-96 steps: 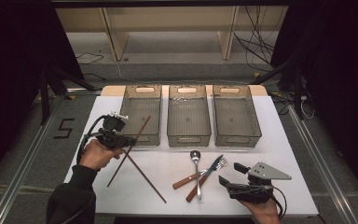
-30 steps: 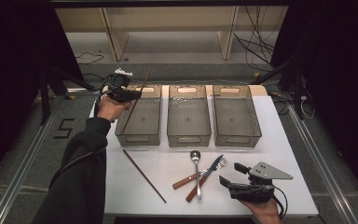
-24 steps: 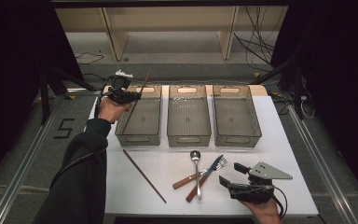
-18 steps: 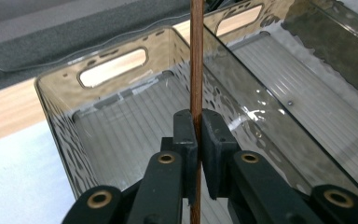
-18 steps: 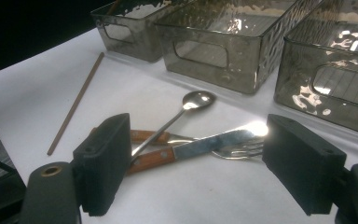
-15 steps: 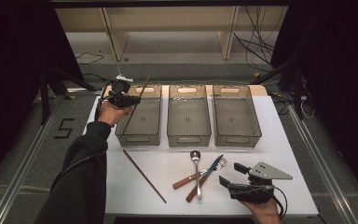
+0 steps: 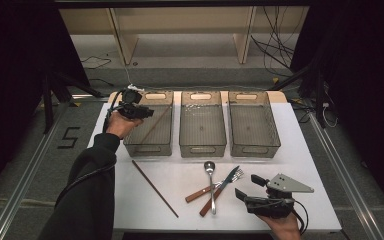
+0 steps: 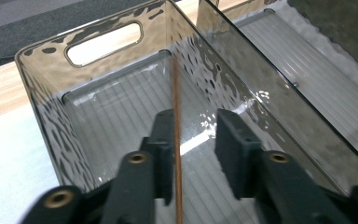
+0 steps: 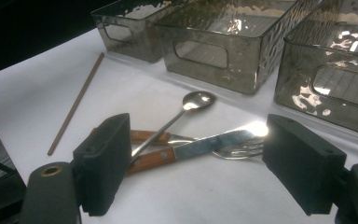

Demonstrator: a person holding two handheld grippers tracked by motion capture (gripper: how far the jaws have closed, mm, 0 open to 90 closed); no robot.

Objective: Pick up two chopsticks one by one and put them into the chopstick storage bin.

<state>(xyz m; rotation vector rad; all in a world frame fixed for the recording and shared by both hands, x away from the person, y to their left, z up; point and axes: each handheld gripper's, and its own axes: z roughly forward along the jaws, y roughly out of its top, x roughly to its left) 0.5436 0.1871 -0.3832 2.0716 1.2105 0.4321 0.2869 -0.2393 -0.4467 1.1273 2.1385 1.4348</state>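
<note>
My left gripper (image 7: 147, 112) hovers over the far end of the left clear bin (image 7: 147, 148). Its jaws have just been opening, and a thin brown chopstick (image 8: 175, 116) runs between them close to the left pad, free of the right pad. This chopstick (image 7: 155, 125) slants down inside the bin (image 8: 42, 93). The left gripper (image 8: 196, 119) is open. A second chopstick (image 7: 155, 181) lies on the white table in front of the bin. At the front right, my right gripper (image 7: 248, 185) rests open, pointing at the cutlery.
A spoon (image 7: 211, 180), a wooden-handled knife (image 7: 220, 190) and a fork (image 7: 232, 176) lie crossed near the right gripper (image 9: 198, 140). Two more clear bins (image 7: 202, 125) (image 7: 254, 125) stand beside the left one. The loose chopstick (image 9: 77, 102) lies left of the spoon (image 9: 196, 100).
The left gripper carried a chopstick from the table to the left bin, then drew slightly nearer and lower. Its jaws have parted and the chopstick has dropped into the bin. The right gripper stayed still.
</note>
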